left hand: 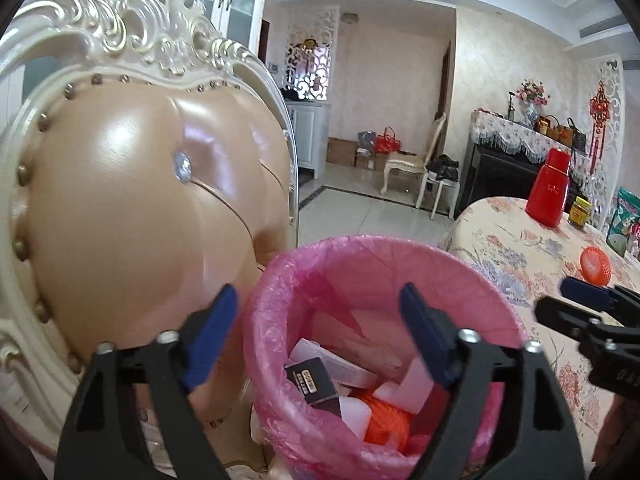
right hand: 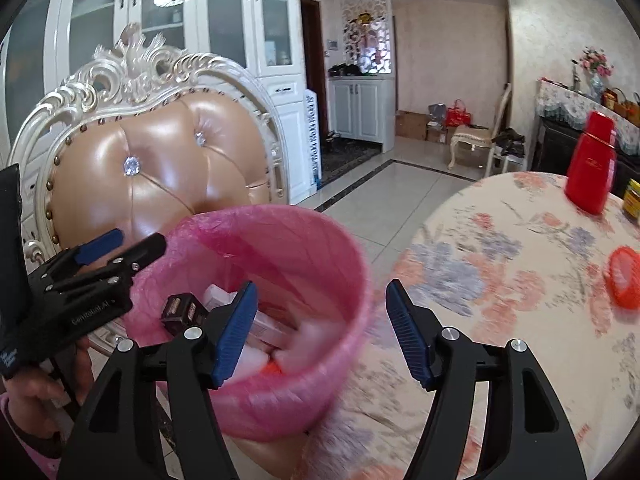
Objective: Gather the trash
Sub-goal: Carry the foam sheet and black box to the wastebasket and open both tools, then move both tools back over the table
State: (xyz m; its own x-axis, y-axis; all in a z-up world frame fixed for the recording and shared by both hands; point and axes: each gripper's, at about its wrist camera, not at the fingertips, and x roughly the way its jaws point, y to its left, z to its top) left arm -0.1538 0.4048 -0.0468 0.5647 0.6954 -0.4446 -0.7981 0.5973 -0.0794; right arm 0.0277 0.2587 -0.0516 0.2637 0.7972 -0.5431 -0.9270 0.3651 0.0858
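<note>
Fingers spread wide and empty on left gripper (left hand: 320,332) over the pink-lined bin (left hand: 280,280); right gripper (right hand: 322,330) part open, empty. Boxes and wrappers (left hand: 320,376) already binned. Orange net (left hand: 596,265) left on desk (left hand: 520,248). Both tilted downward, side by side.

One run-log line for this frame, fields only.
left gripper: open, empty, above pink-lined bin | right gripper: open, empty, beside bin | black box: in bin | orange net: on table

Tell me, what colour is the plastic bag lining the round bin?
Pink, clearest in the left wrist view.
</note>
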